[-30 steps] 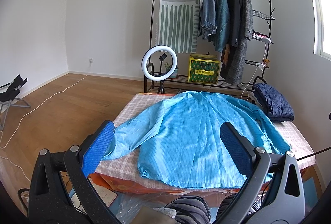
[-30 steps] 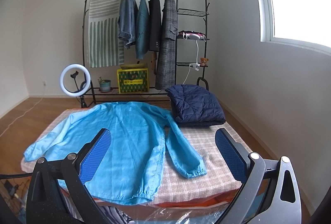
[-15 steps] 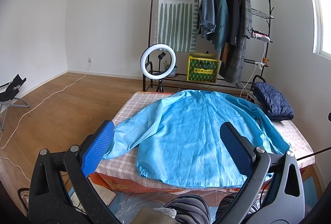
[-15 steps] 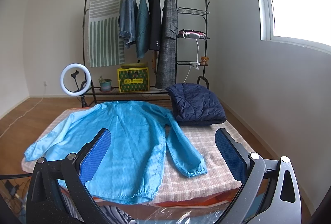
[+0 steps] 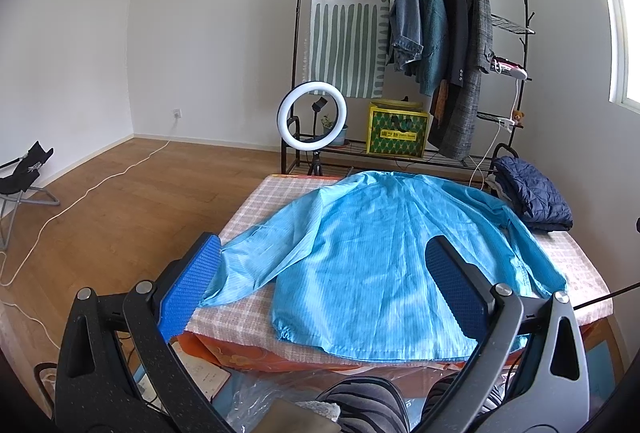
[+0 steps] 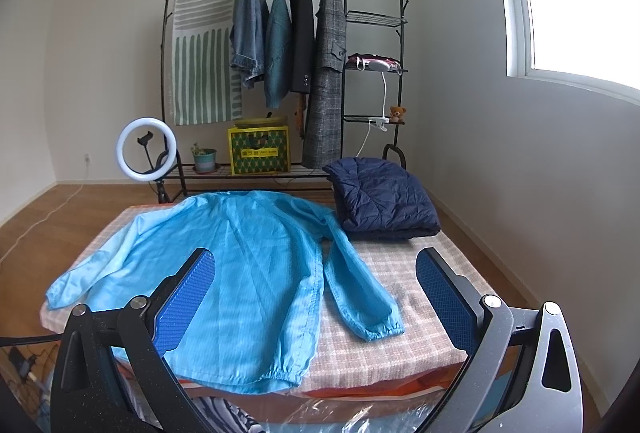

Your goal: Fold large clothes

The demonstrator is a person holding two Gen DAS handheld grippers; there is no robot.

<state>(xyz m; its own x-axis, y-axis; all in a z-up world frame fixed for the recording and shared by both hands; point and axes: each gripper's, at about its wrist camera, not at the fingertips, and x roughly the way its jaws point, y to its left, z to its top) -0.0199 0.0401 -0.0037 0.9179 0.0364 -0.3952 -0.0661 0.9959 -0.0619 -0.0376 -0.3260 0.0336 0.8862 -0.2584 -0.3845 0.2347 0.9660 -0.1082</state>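
Note:
A large light-blue long-sleeved shirt (image 5: 372, 253) (image 6: 240, 257) lies spread flat, back up, on a checked table (image 5: 272, 197) (image 6: 404, 273), both sleeves stretched out to the sides and its hem at the near edge. My left gripper (image 5: 324, 273) hovers open before the table's near left corner, its blue pads wide apart and nothing between them. My right gripper (image 6: 316, 277) is also open, held above the near edge; the right sleeve's cuff (image 6: 380, 327) shows between its fingers. Neither touches the cloth.
A folded navy quilted jacket (image 5: 532, 193) (image 6: 380, 197) sits at the table's far right corner. Behind stand a clothes rack (image 6: 288, 73) with hung garments, a ring light (image 5: 312, 117) and a yellow box (image 6: 258, 149). A person's striped knees (image 5: 360, 405) are just below the near edge.
Both views have shifted only slightly; the shirt lies as before and both grippers remain wide open.

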